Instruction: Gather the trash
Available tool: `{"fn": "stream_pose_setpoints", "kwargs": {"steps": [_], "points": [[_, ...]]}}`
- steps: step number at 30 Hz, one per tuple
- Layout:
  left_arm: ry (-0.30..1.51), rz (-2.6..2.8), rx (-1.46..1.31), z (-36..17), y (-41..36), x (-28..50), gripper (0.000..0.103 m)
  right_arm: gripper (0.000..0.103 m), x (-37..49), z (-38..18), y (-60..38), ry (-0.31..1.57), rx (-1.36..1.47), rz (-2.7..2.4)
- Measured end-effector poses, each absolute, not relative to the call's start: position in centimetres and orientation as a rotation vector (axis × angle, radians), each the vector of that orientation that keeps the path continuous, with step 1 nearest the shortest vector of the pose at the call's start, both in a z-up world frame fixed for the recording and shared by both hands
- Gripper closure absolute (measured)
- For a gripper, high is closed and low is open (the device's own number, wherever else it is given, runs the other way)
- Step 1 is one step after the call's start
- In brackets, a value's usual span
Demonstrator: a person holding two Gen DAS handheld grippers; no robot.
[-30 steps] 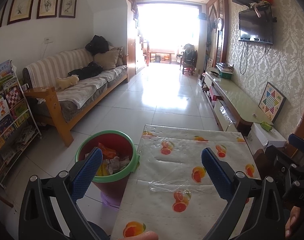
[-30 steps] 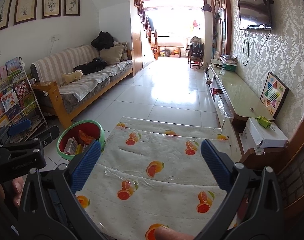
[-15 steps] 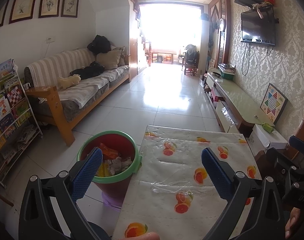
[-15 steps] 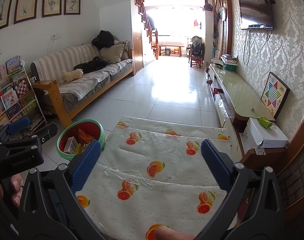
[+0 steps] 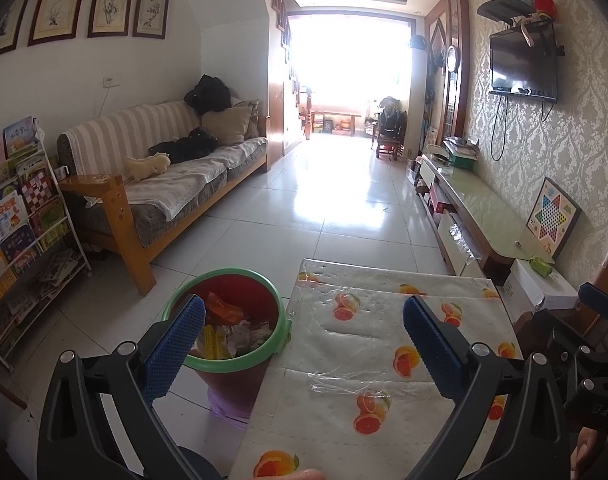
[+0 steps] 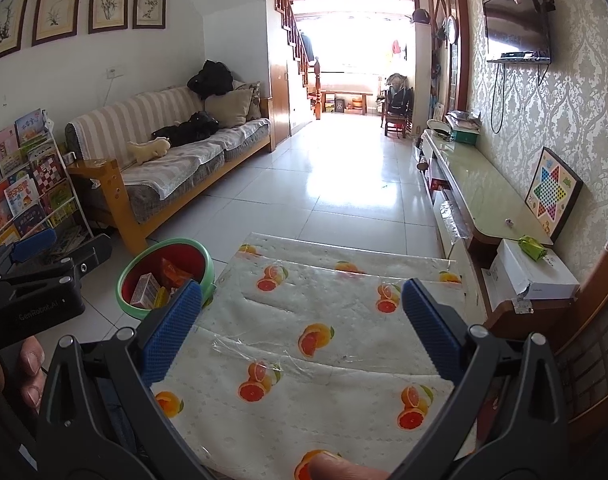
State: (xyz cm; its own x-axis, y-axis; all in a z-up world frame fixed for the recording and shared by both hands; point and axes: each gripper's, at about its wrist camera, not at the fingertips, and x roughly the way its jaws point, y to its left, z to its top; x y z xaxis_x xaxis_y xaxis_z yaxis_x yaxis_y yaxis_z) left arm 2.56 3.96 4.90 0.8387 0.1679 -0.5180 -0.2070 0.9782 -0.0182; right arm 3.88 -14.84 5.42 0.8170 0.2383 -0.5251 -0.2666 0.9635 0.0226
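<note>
Green-rimmed and red inside, the round plastic waste bin (image 5: 239,360) stands on the tiled floor against the left edge of the surface (image 5: 376,360), which is covered by a white cloth printed with oranges under clear film. Seen from the left gripper (image 5: 304,344), the bin lies just beyond and partly behind its left finger; from the right gripper (image 6: 301,326) it sits ahead and to the left of the left finger. Both pairs of blue-padded fingers are spread wide and hold nothing. The trash (image 5: 227,328) in the bin is crumpled paper, orange wrappers and a small carton, all probably light, soft and easily crushed. No loose trash shows on the cloth between either pair of fingers, so collecting looks about done. Were the bin to be moved, its stiff rim seems the best hold, though smooth plastic may slip.
</note>
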Motion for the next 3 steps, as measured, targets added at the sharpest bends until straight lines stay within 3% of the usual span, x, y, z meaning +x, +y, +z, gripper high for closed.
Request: {"fn": "stream_pose_setpoints", "kwargs": {"steps": [3], "points": [[0.544, 0.208, -0.076, 4.94, 4.11, 2.58, 0.008, 0.005, 3.90, 5.59, -14.81, 0.549, -0.054, 0.265]]}}
